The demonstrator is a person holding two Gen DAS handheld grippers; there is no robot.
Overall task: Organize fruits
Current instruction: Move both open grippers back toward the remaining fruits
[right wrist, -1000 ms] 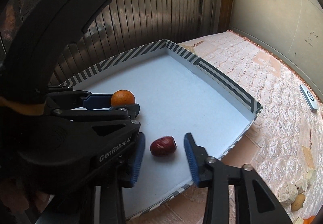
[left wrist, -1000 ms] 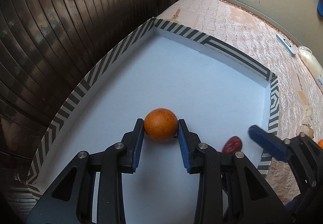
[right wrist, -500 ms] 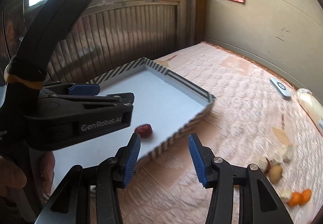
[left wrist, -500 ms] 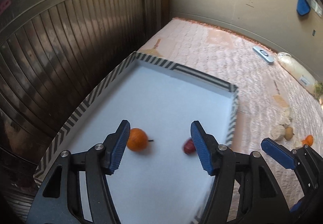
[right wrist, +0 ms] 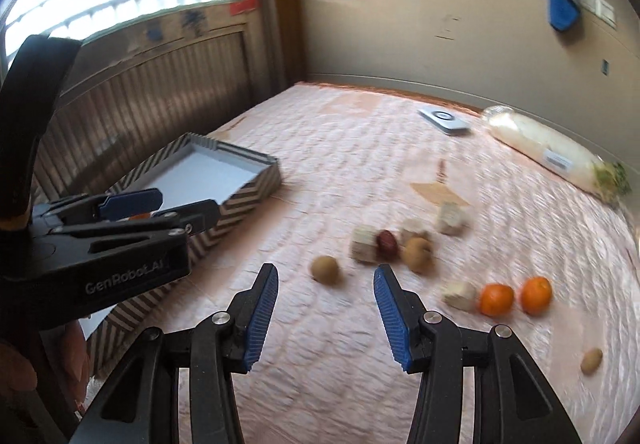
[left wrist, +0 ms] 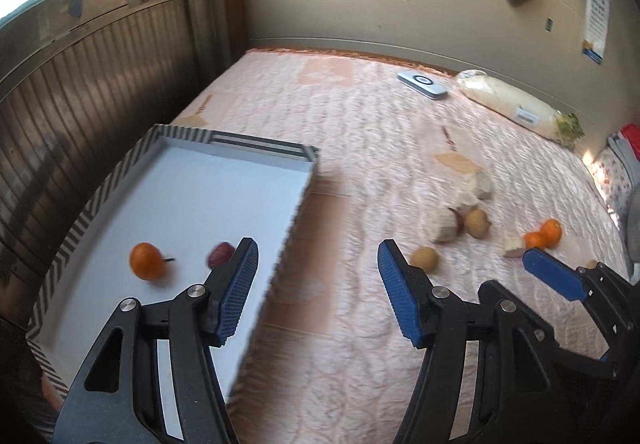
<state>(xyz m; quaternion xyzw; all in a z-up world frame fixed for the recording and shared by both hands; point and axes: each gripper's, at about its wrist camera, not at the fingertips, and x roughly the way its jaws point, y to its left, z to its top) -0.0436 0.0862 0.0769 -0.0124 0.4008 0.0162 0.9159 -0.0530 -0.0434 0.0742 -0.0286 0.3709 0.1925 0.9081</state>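
A striped tray lies at the left on the pink quilt; an orange and a dark red date rest in it. My left gripper is open and empty, held above the tray's right edge. My right gripper is open and empty above the quilt, short of a brown round fruit. Beyond it lie another red date, a second brown fruit, two oranges and pale chunks. The tray shows at the left in the right wrist view.
A white flat device and a long bagged white radish lie at the far side of the quilt. A small brown fruit sits at the right. Wood panelling runs along the left wall.
The left gripper opened off the orange and both grippers drew back and swung right, away from the tray. The orange and date stayed in the tray. The loose fruit came into view.
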